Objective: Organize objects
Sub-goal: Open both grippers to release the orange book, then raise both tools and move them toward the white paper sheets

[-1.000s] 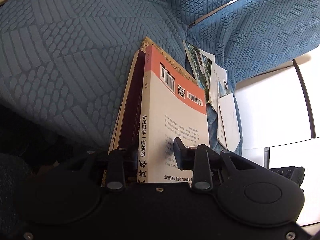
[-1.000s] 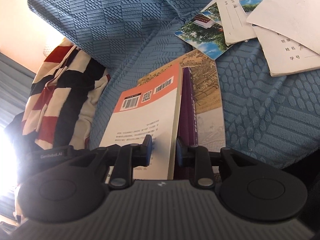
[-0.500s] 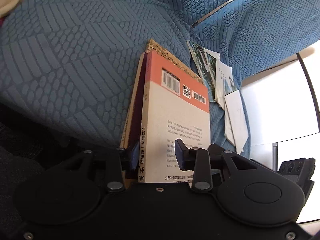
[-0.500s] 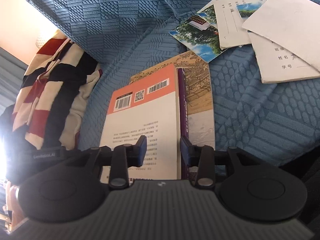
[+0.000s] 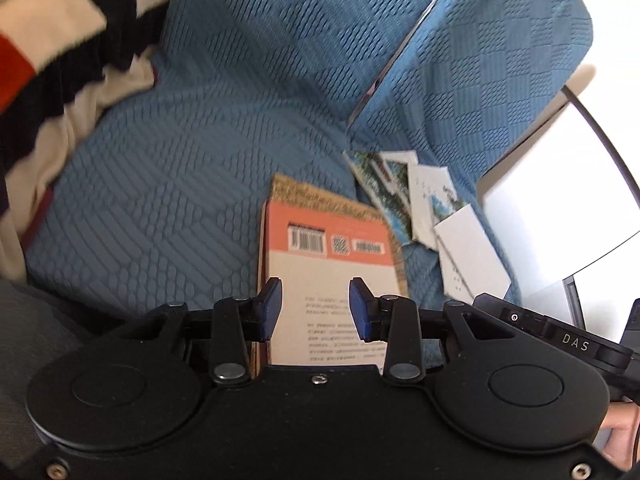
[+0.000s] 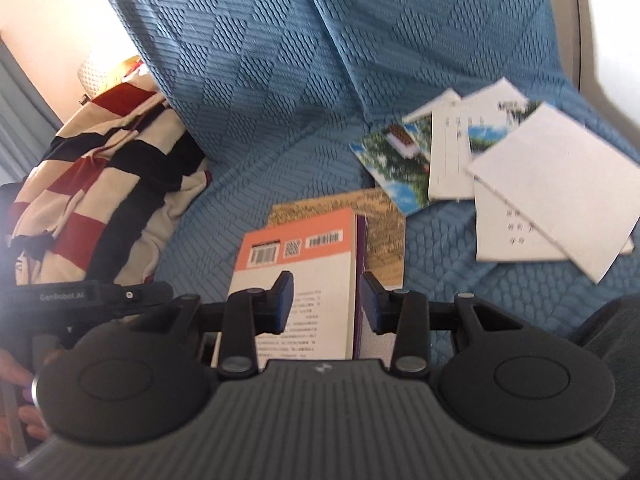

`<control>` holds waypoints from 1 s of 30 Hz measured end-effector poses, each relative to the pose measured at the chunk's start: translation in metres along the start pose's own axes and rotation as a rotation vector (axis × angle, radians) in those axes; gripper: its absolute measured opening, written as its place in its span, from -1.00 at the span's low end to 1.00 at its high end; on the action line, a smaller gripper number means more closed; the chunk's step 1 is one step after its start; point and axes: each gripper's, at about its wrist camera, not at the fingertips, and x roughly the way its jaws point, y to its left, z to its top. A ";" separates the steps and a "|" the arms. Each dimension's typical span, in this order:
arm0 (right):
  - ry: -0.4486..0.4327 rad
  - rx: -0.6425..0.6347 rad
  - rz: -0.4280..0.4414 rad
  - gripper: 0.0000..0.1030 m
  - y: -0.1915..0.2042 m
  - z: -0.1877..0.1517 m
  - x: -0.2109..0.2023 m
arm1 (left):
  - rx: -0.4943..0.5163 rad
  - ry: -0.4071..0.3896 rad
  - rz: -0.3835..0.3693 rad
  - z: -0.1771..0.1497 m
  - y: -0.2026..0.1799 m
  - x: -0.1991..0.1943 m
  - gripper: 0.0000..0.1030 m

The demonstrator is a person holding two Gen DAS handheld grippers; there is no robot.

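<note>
A stack of books lies flat on the blue sofa cover (image 5: 192, 152). An orange-and-cream book (image 5: 332, 264) (image 6: 304, 264) is on top, back cover up. A purple book (image 6: 361, 240) and a brown patterned book (image 5: 316, 194) (image 6: 380, 216) lie under it. My left gripper (image 5: 314, 308) hovers above the stack's near end, open, its blue pads apart with nothing between them. My right gripper (image 6: 328, 304) hovers over the same stack from the other side, also open and empty. Loose postcards (image 5: 384, 176) (image 6: 396, 160) and white sheets (image 6: 552, 184) lie beside the books.
A red, black and cream striped cloth (image 5: 60, 60) (image 6: 100, 184) is bunched at the sofa's left end. A white surface (image 5: 540, 208) stands past the sofa's right edge. Each view shows the other gripper's black body (image 5: 560, 340) (image 6: 92, 296) and a hand (image 5: 616, 428).
Both grippers have lifted up and away from the book stack, which stays on the sofa. The right jaws have widened. Both views have rolled, and the striped cloth has come into the left view.
</note>
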 end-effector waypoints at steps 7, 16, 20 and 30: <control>-0.105 -0.068 -0.009 -0.21 0.023 0.011 -0.043 | 0.045 -0.093 0.022 0.010 -0.027 -0.040 -0.35; -0.148 -0.101 -0.049 -0.21 0.034 0.003 -0.072 | 0.059 -0.146 0.028 0.003 -0.042 -0.072 -0.35; -0.147 -0.117 -0.057 -0.21 0.039 -0.002 -0.078 | 0.068 -0.153 0.033 -0.002 -0.046 -0.079 -0.35; -0.147 -0.131 -0.066 -0.21 0.046 -0.005 -0.080 | 0.091 -0.170 0.030 -0.008 -0.056 -0.088 -0.35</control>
